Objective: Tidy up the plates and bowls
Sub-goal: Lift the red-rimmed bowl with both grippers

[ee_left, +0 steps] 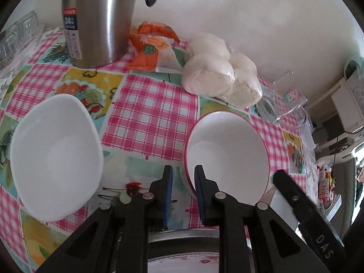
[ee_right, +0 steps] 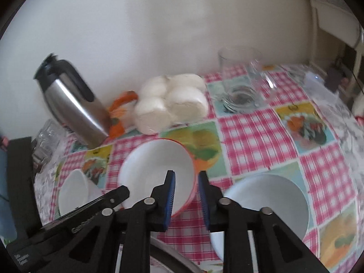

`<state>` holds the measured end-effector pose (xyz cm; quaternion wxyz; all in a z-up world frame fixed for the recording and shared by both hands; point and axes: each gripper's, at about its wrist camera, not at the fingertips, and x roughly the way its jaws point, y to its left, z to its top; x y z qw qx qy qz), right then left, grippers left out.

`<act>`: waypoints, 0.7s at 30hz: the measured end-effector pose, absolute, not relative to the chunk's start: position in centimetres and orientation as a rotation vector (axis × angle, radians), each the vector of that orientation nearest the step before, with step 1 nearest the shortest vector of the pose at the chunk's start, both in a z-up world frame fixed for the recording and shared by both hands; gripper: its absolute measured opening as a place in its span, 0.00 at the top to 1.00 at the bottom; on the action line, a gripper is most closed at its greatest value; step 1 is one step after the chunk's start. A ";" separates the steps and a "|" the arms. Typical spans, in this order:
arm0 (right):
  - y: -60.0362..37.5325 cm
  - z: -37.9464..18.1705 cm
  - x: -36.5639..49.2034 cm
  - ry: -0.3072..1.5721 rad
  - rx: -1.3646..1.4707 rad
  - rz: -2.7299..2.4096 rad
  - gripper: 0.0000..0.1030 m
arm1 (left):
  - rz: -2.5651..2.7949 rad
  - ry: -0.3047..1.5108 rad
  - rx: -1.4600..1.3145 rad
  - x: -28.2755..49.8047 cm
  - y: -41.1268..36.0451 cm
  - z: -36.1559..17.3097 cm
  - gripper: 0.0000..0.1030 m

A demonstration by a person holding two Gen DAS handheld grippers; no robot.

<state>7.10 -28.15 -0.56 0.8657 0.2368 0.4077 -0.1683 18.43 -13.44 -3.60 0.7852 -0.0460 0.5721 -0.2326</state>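
You had three bowls on the counter (ee_right: 250, 134): a red-rimmed bowl (ee_left: 227, 152), a plain white bowl (ee_left: 54, 157) and a pale blue bowl (ee_right: 268, 207). Your left gripper (ee_left: 183, 177) had its jaws parted a little, straddling the red-rimmed bowl's near rim without clamping it; the white bowl sat well left of them. Your right gripper (ee_right: 186, 184) was likewise released, its jaws astride the same bowl's rim, the blue bowl just right.

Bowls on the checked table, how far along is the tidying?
Nothing looks stacked yet. In hand: the left gripper straddles the red-rimmed bowl's rim, jaws open; the right gripper is open at its other side. Left: the white bowl and pale bowl sit apart.
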 end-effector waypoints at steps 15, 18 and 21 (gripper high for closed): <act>-28.6 -4.8 10.0 1.021 0.509 -0.345 0.80 | -0.490 1.282 -0.067 19.3 -15.2 -6.1 0.78; -28.6 -5.3 10.1 1.019 0.510 -0.329 0.80 | -0.507 1.291 -0.069 19.5 -15.1 -6.7 0.82; -28.4 -5.4 10.1 1.002 0.504 -0.309 0.79 | -0.510 1.289 -0.060 19.5 -15.1 -6.5 0.82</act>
